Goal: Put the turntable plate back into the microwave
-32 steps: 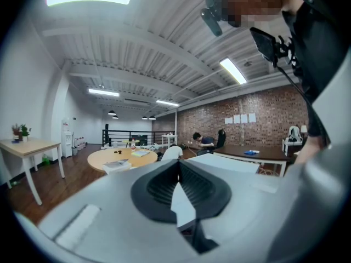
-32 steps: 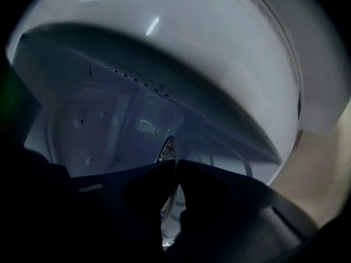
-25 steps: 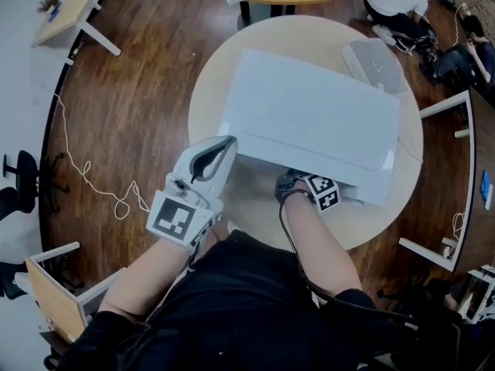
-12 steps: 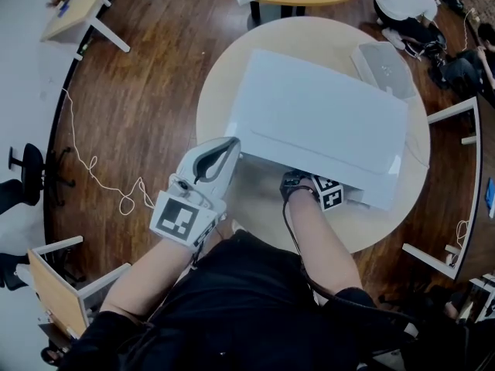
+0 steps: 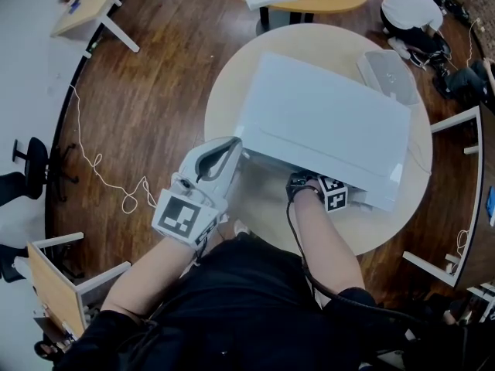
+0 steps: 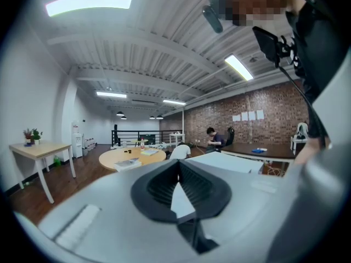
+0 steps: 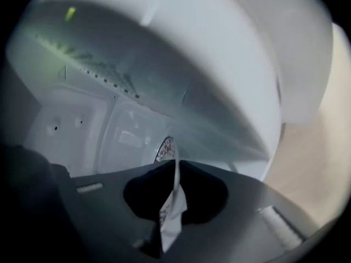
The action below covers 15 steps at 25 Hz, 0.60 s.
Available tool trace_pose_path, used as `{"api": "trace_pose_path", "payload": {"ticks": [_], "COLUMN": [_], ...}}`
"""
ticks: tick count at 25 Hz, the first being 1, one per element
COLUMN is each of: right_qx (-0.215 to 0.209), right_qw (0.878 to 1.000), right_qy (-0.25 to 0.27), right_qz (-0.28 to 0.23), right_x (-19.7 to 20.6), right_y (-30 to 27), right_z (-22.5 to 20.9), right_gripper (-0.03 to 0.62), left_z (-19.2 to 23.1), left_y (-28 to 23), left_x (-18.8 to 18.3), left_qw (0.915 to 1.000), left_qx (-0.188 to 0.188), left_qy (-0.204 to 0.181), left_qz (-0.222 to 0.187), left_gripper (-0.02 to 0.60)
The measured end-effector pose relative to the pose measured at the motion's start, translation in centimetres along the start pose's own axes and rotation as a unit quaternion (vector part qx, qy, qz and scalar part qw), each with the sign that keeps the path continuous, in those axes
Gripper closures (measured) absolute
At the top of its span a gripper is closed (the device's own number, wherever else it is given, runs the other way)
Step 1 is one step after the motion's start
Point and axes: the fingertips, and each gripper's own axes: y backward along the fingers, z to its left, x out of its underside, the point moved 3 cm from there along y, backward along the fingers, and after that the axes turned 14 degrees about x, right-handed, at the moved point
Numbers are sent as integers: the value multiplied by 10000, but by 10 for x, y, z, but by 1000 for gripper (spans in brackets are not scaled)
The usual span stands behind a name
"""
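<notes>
Plate (image 7: 171, 215) is clamped in your right gripper (image 7: 174, 171). Its thin rim is pinched between the 2 jaws and seen edge-on, running up from the pads toward the cavity (image 7: 71, 119). The rim grip is probably there because it gives the only purchase on a flat disc and keeps the jaws off the cavity floor when you set it down.

In the head view the right gripper sits at the front opening of the microwave (image 5: 325, 122), tucked under its top edge, with your forearm reaching across the table (image 5: 267, 203). The gripper view looks straight into the cavity, with the rear wall and ceiling ahead. So the plate looks to be at the mouth or just inside. It is raised and tilted, not yet flat on the floor. I can't make out the hub or roller ring, so centring can't be checked.

Your left gripper (image 6: 178, 163) has its jaws closed tip to tip on nothing, and only the white microwave top shows through the gap behind them. It is parked just beside the microwave's left front corner, and I can't tell if it touches. It points out over the top, likely to keep it clear of the opening while 1 gripper does the insertion.
</notes>
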Motion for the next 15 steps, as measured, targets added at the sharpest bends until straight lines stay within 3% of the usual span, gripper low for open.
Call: {"api": "trace_pose_path", "payload": {"ticks": [4, 9, 15], "right_qx": [-102, -293, -358], "right_qw": [9999, 9994, 9987], "right_qy": [-88, -144, -164], "right_qz": [-28, 74, 319], "right_x": [-5, -6, 3], "right_y": [2, 0, 7], "right_z": [-1, 2, 0], "right_gripper": [565, 467, 451], "left_z": [-2, -2, -7], "left_y": [8, 14, 23], "left_x": [2, 0, 1], "left_qw": [10000, 9999, 9999], "left_qx": [-16, -152, -88], "left_qy": [-5, 19, -30], "left_qz": [-30, 13, -133], "left_gripper": [577, 577, 577]}}
